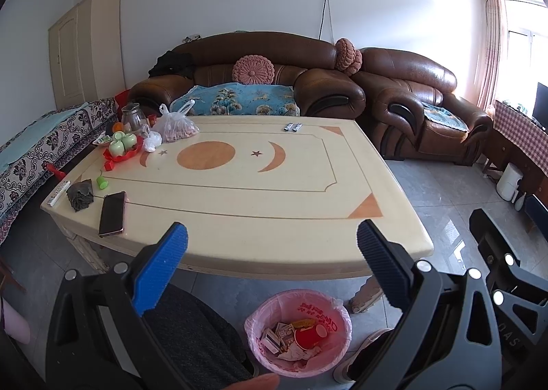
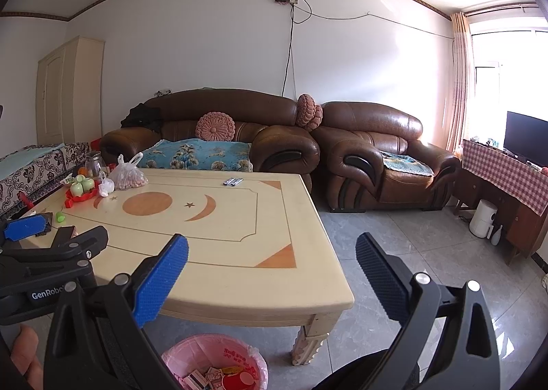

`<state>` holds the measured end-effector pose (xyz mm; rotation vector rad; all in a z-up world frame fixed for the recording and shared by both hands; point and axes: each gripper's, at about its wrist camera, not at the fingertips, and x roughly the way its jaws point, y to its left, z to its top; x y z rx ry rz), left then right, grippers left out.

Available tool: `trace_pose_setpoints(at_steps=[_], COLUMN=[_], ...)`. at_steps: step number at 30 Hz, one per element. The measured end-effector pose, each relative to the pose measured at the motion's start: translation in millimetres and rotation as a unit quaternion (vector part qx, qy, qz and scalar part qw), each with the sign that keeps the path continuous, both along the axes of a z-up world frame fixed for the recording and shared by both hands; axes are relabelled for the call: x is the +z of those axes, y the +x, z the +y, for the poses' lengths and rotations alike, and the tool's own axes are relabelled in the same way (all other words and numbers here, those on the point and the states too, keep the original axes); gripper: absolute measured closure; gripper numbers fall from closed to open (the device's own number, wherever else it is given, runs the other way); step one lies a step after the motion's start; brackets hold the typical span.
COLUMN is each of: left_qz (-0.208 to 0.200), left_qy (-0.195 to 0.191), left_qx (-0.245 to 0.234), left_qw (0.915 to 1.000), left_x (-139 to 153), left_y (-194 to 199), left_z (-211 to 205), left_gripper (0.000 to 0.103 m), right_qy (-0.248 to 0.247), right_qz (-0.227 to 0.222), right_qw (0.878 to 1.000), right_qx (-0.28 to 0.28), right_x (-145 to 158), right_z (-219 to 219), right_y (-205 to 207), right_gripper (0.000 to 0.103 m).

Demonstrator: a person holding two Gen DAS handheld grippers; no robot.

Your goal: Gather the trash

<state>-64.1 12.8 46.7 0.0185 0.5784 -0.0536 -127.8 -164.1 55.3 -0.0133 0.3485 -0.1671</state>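
Both claws — left claw [image 1: 272,246] and right claw [image 2: 271,258] — hang released and empty above the pink-lined round bin [image 1: 337,316], so reach for the crumpled white wrapper [image 1: 151,142] on the cream desk [image 1: 274,191] — approaching low and level.

"GenRobo", white letters, cut off at the edge, on the black body of the left gripper [image 2: 24,227], seen from the right wrist view. Red print on the pink bin liner [image 1: 310,313], characters too small to read. Letters on a black gripper frame at far right of the left wrist view, unclear.
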Motion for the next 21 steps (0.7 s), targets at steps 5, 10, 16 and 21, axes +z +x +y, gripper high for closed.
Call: trace_pose_setpoints(at_steps=[5,10,16,21], left_qz=[0.006,0.016,0.009,0.002], left_qy=[-0.005,-0.01,-0.007,-0.008], left_qx=[-0.004,-0.016,-0.024,-0.02], left_qw=[1.0,0.9997,0.9996,0.9998], left_x=[-1,-2,-1,2], left_y=[2,5,1,-1], left_z=[1,3,1,3], left_gripper=[0.006,0.006,0.006,0.006], right_qy=[0.0,0.001,-0.008,-0.013], right_qz=[-0.002,-0.018,-0.044,-0.058], right_qw=[1.0,1.0,0.999,0.998], right_qx=[-0.002,-0.002,-0.005,-0.004], right_x=[0,2,6,7], right_z=[0,-2,1,3], right_y=[1,-4,-14,-20], right_gripper=[0.007,0.007,0.007,0.007])
